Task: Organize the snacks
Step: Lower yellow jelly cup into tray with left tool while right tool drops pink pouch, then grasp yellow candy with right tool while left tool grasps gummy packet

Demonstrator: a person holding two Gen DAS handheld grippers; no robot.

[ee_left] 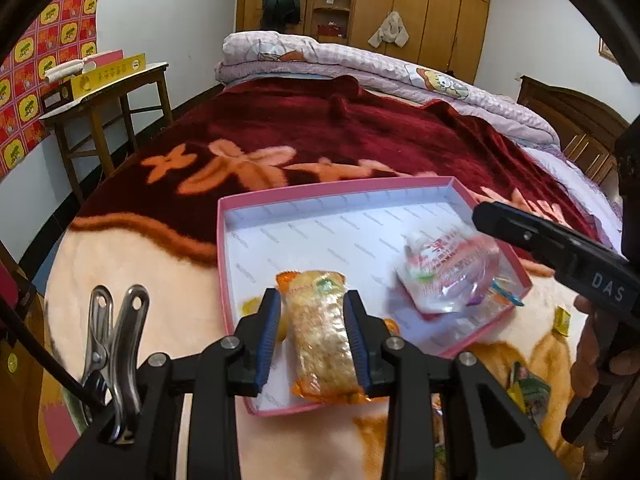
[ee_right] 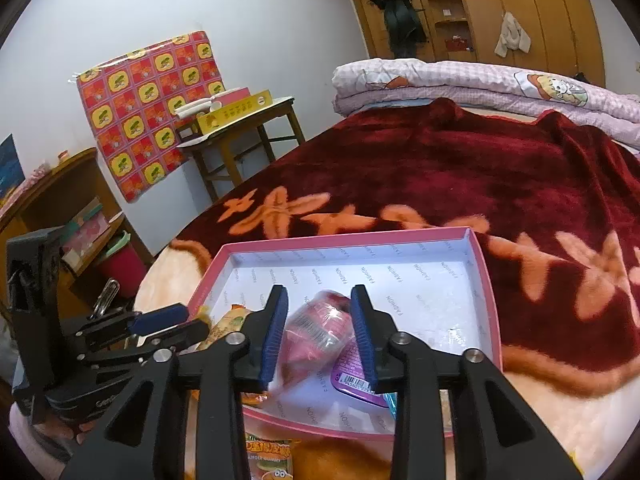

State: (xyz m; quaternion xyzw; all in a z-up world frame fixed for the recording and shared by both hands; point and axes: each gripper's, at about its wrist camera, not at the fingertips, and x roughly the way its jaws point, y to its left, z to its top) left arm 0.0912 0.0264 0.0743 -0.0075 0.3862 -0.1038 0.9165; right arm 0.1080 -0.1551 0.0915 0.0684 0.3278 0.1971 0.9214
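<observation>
Bedspread under pink tray (ee_left: pixel 304 200); orange snack packet (ee_left: pixel 320 332) lies between parted left gripper (ee_left: pixel 312 312) pads.

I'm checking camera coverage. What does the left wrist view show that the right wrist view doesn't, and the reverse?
Only the left wrist view: a shiny metal clip and small yellow candies lying on the blanket. Only the right wrist view: a purple barcoded packet in the tray and a red bin by the shelf. Both: the pink-rimmed cardboard tray, the orange-wrapped golden snack bar and the clear pink snack pouch.
</observation>
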